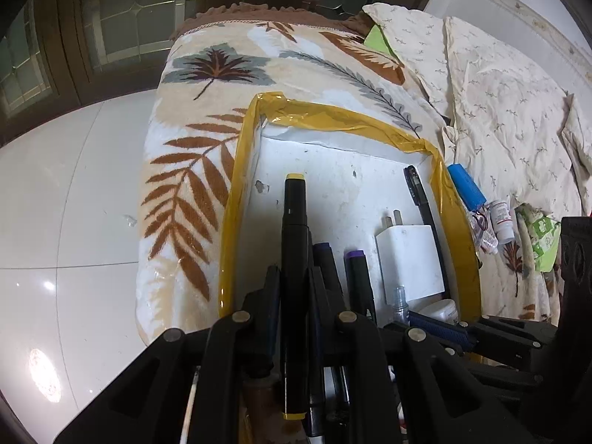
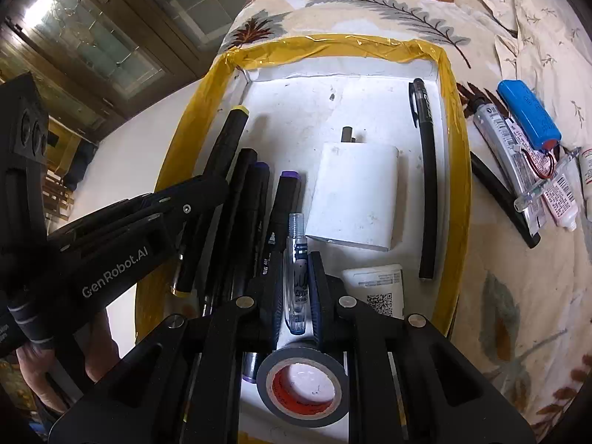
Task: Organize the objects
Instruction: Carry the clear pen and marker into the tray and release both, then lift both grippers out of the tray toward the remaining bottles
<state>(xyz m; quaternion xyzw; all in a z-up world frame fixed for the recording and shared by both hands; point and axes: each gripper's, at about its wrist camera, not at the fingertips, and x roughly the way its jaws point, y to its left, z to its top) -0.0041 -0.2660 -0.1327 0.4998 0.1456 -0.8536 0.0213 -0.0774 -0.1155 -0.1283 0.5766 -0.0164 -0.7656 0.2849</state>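
Observation:
A white box with yellow taped rim (image 1: 236, 170) (image 2: 458, 155) lies on a leaf-patterned blanket. My left gripper (image 1: 294, 277) is shut on a black marker with yellow caps (image 1: 295, 222), held over the box's left side; the marker also shows in the right wrist view (image 2: 225, 137). My right gripper (image 2: 296, 270) is shut on a clear pen (image 2: 296, 259) above the box's near end. In the box lie purple-capped markers (image 2: 285, 199), a white charger (image 2: 355, 196), a black pen (image 2: 427, 170), a white tube (image 2: 373, 281) and a roll of black tape (image 2: 303, 388).
Right of the box on the blanket lie a blue battery pack (image 2: 529, 114), a glue tube (image 2: 499, 137), small bottles (image 1: 501, 222) and a black strip (image 2: 503, 199). A green packet (image 1: 540, 236) lies farther right. White tiled floor (image 1: 66, 222) is left of the bed.

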